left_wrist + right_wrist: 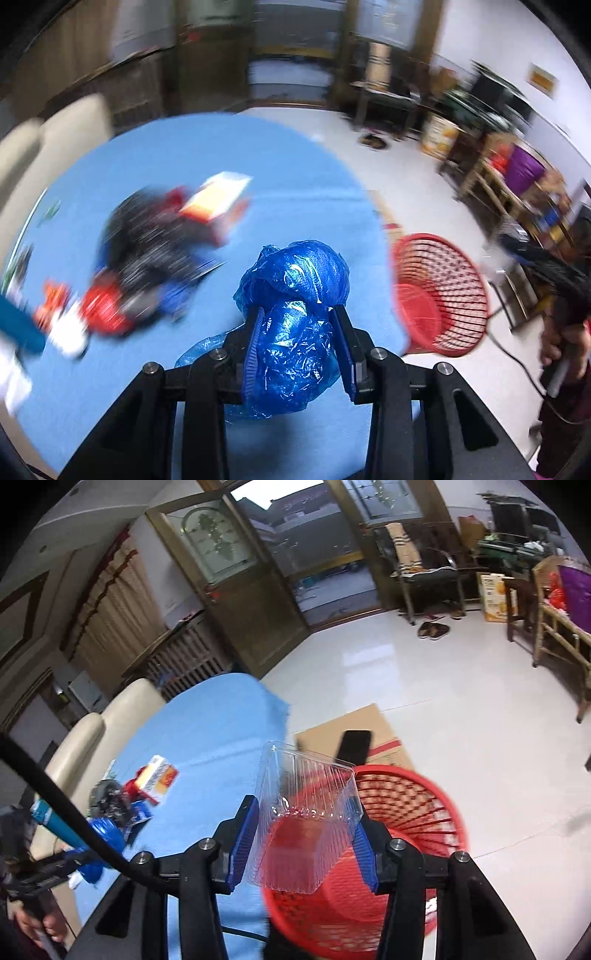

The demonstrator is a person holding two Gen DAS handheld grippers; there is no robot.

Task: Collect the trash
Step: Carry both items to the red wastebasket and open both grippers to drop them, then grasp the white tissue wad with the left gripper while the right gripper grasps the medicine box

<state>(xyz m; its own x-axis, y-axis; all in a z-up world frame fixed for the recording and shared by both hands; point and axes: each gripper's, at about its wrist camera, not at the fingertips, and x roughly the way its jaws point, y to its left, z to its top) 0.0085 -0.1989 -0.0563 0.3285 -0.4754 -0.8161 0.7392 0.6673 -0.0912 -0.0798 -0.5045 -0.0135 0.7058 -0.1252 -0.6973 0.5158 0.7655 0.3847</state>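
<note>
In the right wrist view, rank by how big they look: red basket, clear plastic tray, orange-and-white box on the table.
1. red basket, largest.
2. clear plastic tray, though it sits nearest the camera, in the right gripper, which inflates it.
3. orange-and-white box, smallest, and farther off on the blue table.

From my left gripper point(295, 325) the table point(207, 155) spreads ahead, and the crumpled bag point(295, 314) sits between the jaws above it. A pile of trash point(147, 258) lies on the table, left of the bag. The basket point(406, 812) stands on the floor just beside the table's right edge, the plastic tray point(306, 812) in my right gripper point(303, 834) above it, a flat cardboard sheet point(362, 723) behind it.
</note>
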